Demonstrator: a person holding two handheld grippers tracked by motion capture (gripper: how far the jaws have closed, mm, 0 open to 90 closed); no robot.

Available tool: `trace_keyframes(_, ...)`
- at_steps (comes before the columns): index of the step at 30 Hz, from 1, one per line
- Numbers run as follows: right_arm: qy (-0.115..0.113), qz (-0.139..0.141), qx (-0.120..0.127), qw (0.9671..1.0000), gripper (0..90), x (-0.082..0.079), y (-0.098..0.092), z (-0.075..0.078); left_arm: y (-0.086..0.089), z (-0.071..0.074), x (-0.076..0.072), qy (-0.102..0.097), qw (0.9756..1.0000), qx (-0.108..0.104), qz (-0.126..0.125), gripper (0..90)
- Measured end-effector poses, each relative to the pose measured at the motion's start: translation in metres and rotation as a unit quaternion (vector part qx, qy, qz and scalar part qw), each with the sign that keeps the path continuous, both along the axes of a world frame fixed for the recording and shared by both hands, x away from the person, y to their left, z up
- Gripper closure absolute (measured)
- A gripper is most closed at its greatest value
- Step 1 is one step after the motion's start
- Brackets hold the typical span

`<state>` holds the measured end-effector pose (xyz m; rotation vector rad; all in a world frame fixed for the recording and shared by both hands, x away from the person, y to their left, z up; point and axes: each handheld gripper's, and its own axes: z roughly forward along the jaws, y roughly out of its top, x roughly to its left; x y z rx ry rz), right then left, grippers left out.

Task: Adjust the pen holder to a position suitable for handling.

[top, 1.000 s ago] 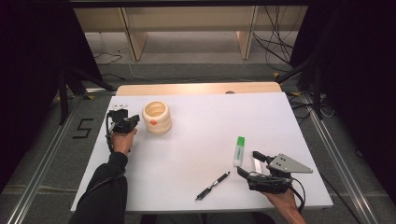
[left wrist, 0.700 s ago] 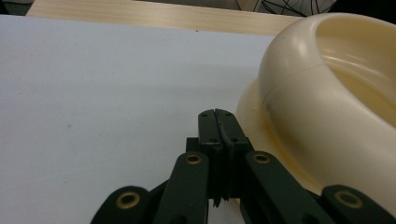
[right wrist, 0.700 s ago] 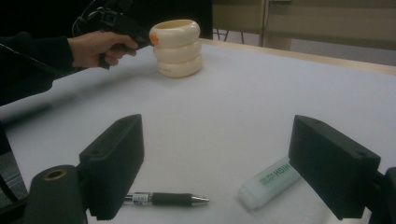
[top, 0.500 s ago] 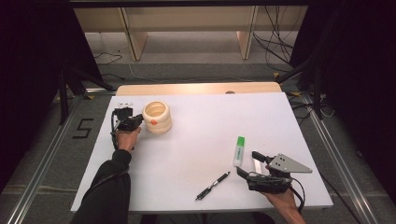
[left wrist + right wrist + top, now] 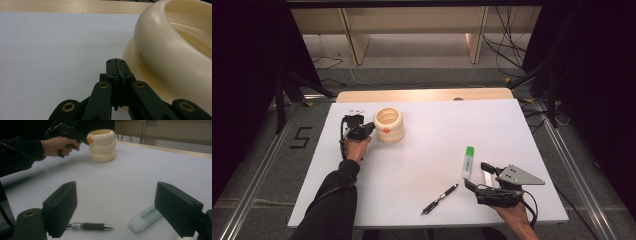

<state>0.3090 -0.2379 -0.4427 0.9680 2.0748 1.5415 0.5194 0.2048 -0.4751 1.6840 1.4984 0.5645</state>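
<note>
Desk: white desk [image 5: 422, 150], wooden strip along the far edge.
Holder: cream ringed holder [image 5: 389, 124], three stacked bulges, open top, small orange mark on its side; stands upright at the far left of the desk.
Pen: black pen [image 5: 440, 198] lying flat, near centre, just left of the right claw.
Tube: white tube with green cap [image 5: 468, 161], lying flat right of centre, cap pointing far.
Left claw: left claw [image 5: 116, 68] with jaws pressed together, nothing between them; tip low at the holder's left side, beside its base. From the left gripper view I cannot tell whether it touches.
Right claw: right claw [image 5: 115, 207] with jaws wide apart and empty; near right of the desk, pen and tube lying ahead between the jaw lines.
Handling, holder: looks rigid with a smooth glossy skin, probably light and hollow. Likely to slide or tip if nudged from one side. Judged best hold: over the rim, one jaw inside and one outside, or in a groove between rings.
Handling, pen: slim, stiff, light, may roll. Take it across the barrel at mid-length.
Handling, tube: light, rounded, stiff enough. Grip across the body, not the cap.
</note>
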Motion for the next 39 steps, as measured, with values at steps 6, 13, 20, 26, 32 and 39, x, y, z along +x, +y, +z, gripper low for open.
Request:
trace_keyframes(6,-0.001,0.001,0.0,1.0,19.3,0.0,0.0,0.0,-0.022,0.003,0.004,0.001,0.9998,0.006,-0.02,89.2)
trace_keyframes(13,-0.002,0.001,0.0,1.0,19.3,0.0,0.0,0.0,-0.035,0.006,0.005,0.003,0.9994,0.012,-0.031,89.2)
trace_keyframes(20,-0.002,0.002,-0.002,1.0,19.3,0.0,0.001,0.0,-0.045,0.006,0.004,0.003,0.9991,0.011,-0.041,89.2)
trace_keyframes(26,0.0,0.002,-0.002,1.0,19.3,0.0,0.001,0.0,-0.059,0.007,0.004,0.001,0.9983,0.015,-0.056,89.1)
trace_keyframes(32,0.0,0.002,-0.001,1.0,19.3,0.0,0.001,0.0,-0.071,0.007,0.005,0.001,0.9976,0.014,-0.068,89.1)
trace_keyframes(39,0.001,0.003,-0.001,1.0,19.3,0.0,0.0,0.0,-0.082,0.009,0.005,-0.001,0.9968,0.014,-0.079,89.1)
